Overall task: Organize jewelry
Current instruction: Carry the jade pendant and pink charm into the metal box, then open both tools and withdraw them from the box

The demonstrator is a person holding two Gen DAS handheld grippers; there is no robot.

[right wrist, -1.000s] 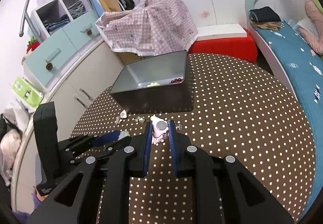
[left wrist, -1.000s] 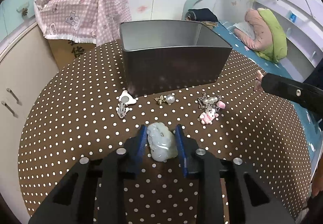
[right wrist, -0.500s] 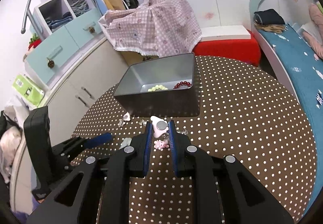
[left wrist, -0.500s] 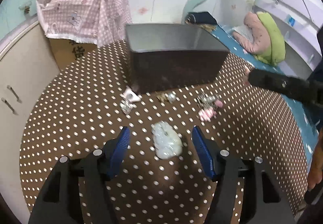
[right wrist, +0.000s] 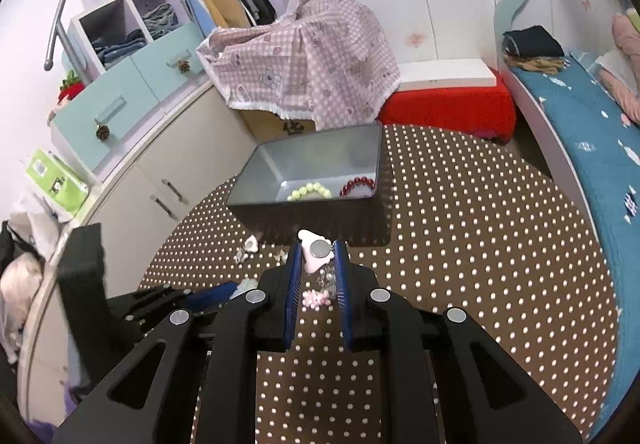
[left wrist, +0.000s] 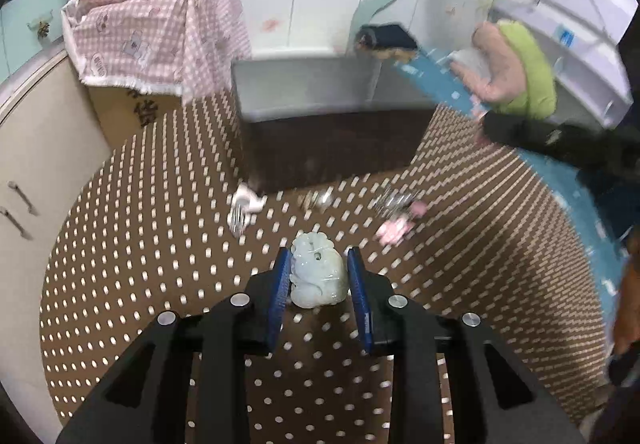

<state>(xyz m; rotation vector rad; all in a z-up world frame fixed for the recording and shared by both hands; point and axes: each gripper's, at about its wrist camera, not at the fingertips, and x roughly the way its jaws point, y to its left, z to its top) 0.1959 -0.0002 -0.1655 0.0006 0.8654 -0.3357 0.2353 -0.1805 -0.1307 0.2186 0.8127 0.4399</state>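
A pale green jade pendant (left wrist: 318,276) sits between the blue pads of my left gripper (left wrist: 318,256), whose jaws are closing onto its sides. The pendant looks sharp while the table behind it is smeared. My right gripper (right wrist: 318,246) is shut on a white clip with a round grey disc (right wrist: 318,249), held above the table in front of the grey metal box (right wrist: 312,164). In the box lie a yellow-green bead bracelet (right wrist: 310,190) and a red bead bracelet (right wrist: 358,186). In the left wrist view the box (left wrist: 320,92) stands behind the loose pieces.
Loose on the brown dotted tablecloth (left wrist: 140,244) are a white clip (left wrist: 244,204), a small pearl piece (left wrist: 320,198) and a chain with a pink charm (left wrist: 396,224). A cardboard box under pink checked cloth (right wrist: 300,60) stands behind the table, and a blue bed (right wrist: 592,148) on the right.
My left gripper let go of the jade pendant, opened wide, then closed around it again. The right gripper kept its hold on the white clip throughout.
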